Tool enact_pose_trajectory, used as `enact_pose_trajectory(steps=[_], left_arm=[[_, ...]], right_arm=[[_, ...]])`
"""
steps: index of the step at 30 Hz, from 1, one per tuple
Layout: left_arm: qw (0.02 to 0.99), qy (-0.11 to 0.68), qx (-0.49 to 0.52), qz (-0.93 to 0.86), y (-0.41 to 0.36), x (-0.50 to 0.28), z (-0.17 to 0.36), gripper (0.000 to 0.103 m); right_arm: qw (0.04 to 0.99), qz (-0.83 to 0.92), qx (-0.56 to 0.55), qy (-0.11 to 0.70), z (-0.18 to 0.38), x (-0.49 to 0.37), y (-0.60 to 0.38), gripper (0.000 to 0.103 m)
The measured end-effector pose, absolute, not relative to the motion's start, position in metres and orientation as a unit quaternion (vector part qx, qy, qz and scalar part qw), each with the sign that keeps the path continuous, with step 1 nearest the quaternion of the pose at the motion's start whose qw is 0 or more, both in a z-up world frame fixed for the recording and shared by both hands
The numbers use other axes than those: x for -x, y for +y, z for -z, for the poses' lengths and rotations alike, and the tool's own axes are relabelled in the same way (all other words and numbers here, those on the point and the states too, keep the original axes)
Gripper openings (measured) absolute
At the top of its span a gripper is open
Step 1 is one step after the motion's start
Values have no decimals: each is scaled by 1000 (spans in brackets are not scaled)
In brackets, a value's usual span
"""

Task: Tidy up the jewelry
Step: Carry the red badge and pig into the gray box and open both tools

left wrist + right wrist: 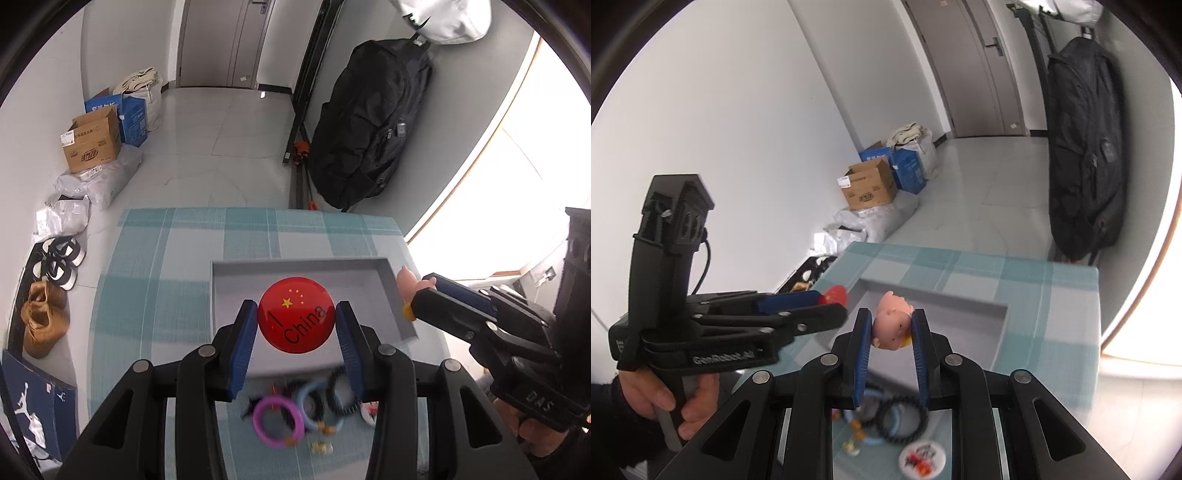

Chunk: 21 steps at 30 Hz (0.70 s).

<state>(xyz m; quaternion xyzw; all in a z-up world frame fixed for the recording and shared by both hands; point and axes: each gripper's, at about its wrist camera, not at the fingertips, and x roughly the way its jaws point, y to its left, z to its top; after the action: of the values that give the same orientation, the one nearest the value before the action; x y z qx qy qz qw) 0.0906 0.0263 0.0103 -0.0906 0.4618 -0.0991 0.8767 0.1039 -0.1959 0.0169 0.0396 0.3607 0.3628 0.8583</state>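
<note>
My left gripper (296, 320) is shut on a round red China flag badge (296, 320) and holds it above the grey tray (391, 275). My right gripper (892, 326) is shut on a small pink pig figurine (892, 325) over the tray's right side (999, 334); the figurine also shows in the left wrist view (408, 284). On the cloth below lie a purple ring (279, 421), a light blue ring (314, 406), a black beaded bracelet (341, 393) and a white round badge (922, 459).
The table has a blue-green checked cloth (166, 280). On the floor at the left are cardboard boxes (92, 142), plastic bags and shoes (42, 317). A black bag (369, 125) hangs by the wall beyond the table.
</note>
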Motion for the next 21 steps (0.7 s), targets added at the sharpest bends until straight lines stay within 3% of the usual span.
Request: enact_pose_trajectory(steps=[21], left_arm=[[840, 509, 124, 141, 33, -123, 27, 38]], right_arm=[[832, -356, -60, 421, 39, -158, -184, 21]])
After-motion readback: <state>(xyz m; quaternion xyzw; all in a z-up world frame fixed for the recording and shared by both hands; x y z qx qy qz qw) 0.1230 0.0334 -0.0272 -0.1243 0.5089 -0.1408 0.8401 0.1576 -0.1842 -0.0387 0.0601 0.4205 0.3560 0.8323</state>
